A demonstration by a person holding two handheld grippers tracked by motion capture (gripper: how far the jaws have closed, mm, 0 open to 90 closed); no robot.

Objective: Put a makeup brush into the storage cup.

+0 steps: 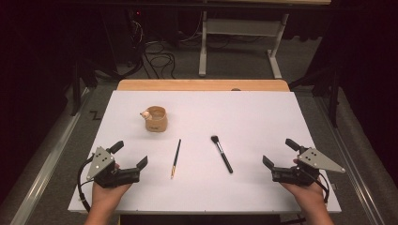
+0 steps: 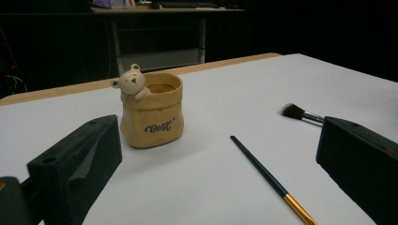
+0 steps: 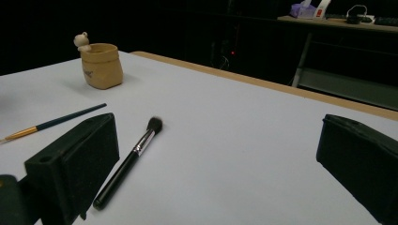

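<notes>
A tan pot [image 1: 156,119] shaped like a sack, with a small bear on its rim, stands upright toward the back left of the white tabletop [image 1: 248,112]. A thin dark paintbrush [image 1: 176,158] with a gold ferrule lies in front of it. To its right lies a black makeup brush [image 1: 221,153], bristles toward the back. My left gripper [image 1: 131,154] rests open near the front left corner, facing the pot [image 2: 152,110] and the paintbrush [image 2: 272,180]. My right gripper [image 1: 279,153] rests open at the front right, with the makeup brush [image 3: 127,161] off to its left. Nothing sits between either pair of jaws.
A wooden table edge [image 1: 202,85] runs behind the white top. Beyond it on the floor stand a grey desk frame [image 1: 239,42] and loose cables [image 1: 157,54]. Dark surroundings close in on both sides.
</notes>
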